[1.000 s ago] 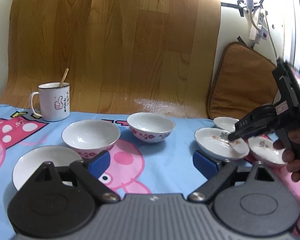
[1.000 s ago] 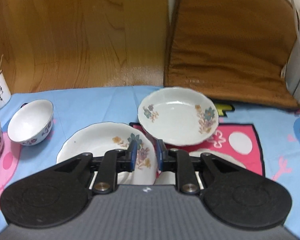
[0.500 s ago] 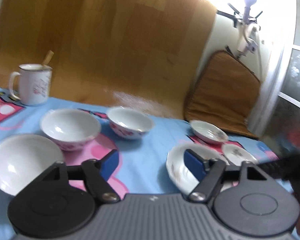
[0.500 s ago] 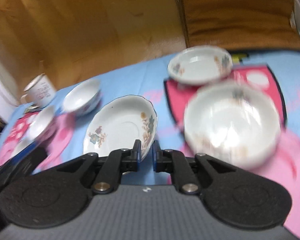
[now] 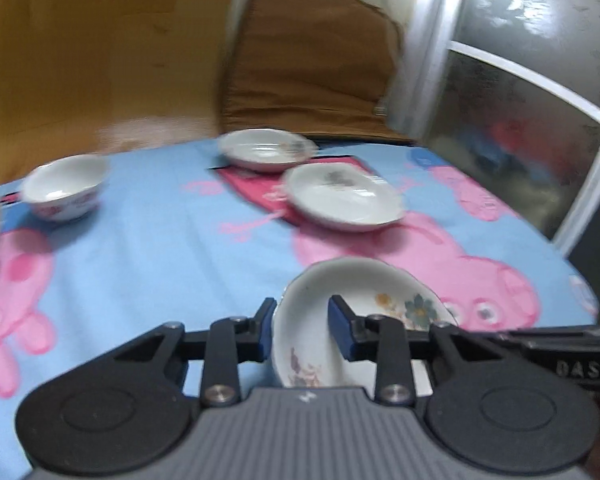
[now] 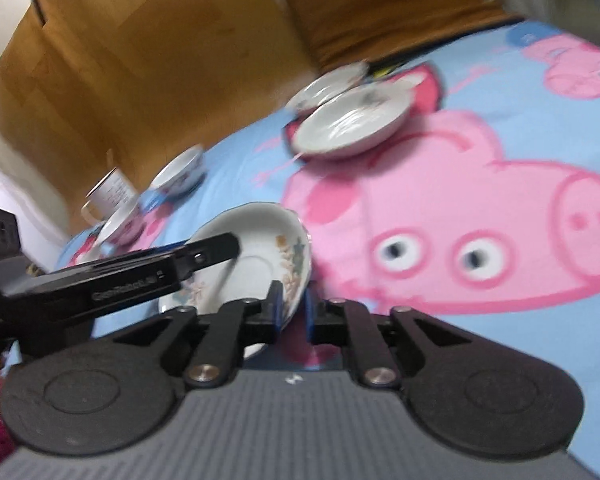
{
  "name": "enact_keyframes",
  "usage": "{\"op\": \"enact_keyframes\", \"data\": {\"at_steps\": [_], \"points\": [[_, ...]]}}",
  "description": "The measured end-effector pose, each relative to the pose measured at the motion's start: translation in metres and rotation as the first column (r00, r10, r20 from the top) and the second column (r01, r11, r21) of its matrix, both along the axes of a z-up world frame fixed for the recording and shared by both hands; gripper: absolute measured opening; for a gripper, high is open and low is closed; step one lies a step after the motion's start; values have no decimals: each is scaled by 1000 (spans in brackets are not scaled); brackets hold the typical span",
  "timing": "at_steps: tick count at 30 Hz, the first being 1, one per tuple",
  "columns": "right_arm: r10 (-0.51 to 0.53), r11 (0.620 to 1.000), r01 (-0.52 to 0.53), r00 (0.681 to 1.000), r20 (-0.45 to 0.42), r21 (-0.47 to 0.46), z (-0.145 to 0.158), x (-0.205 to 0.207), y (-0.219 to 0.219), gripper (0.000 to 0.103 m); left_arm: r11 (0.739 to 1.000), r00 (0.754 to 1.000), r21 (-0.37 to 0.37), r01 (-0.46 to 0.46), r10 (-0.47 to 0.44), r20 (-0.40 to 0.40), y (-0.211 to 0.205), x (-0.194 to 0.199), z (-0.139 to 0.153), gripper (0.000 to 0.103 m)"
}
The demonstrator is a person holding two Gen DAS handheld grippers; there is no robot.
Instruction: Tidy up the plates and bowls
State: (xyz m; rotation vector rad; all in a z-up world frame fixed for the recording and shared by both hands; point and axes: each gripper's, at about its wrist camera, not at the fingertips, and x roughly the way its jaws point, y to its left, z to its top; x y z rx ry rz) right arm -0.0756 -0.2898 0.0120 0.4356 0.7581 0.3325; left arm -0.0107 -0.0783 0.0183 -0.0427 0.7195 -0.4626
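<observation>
A blue cartoon-pig tablecloth (image 5: 148,240) covers the surface. Nearest, the right gripper (image 6: 291,312) pinches the rim of one flowered plate (image 5: 364,312), lifted and tilted; the left gripper (image 5: 302,330), half open, straddles its opposite rim. Beyond lie two plates (image 5: 342,198) (image 5: 266,150), two bowls (image 6: 180,170) (image 6: 122,222) and one mug (image 6: 110,196).

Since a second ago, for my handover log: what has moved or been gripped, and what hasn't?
The right gripper, already shut on the floral plate, has lifted and tilted it off the cloth toward the left gripper. That one swung right and narrowed its jaws around the plate's rim, still with a gap. The two floral dishes and red-patterned bowl stayed put on the cloth.
</observation>
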Motion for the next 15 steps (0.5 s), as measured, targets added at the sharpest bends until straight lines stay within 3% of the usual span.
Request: {"op": "enact_keyframes", "data": {"at_steps": [3,10,13,15], "points": [[-101,995,101,994,39,17,6,0,-34,9,997,997,-23,72,-72,-21,-31,9,4,28],[-292,954,297,952,90,-46,0,-4,-103,10,979,979,16,202,-202,-11,-118,31,2,28],[-332,937,341,937,106,-76,-5,-4,-115,12,974,977,88,209,-211,13,-141,36,-6,30],[-353,921,369,926,136,-123,-7,-1,-113,21,970,979,140,197,-203,31,-146,35,-9,48]]}}
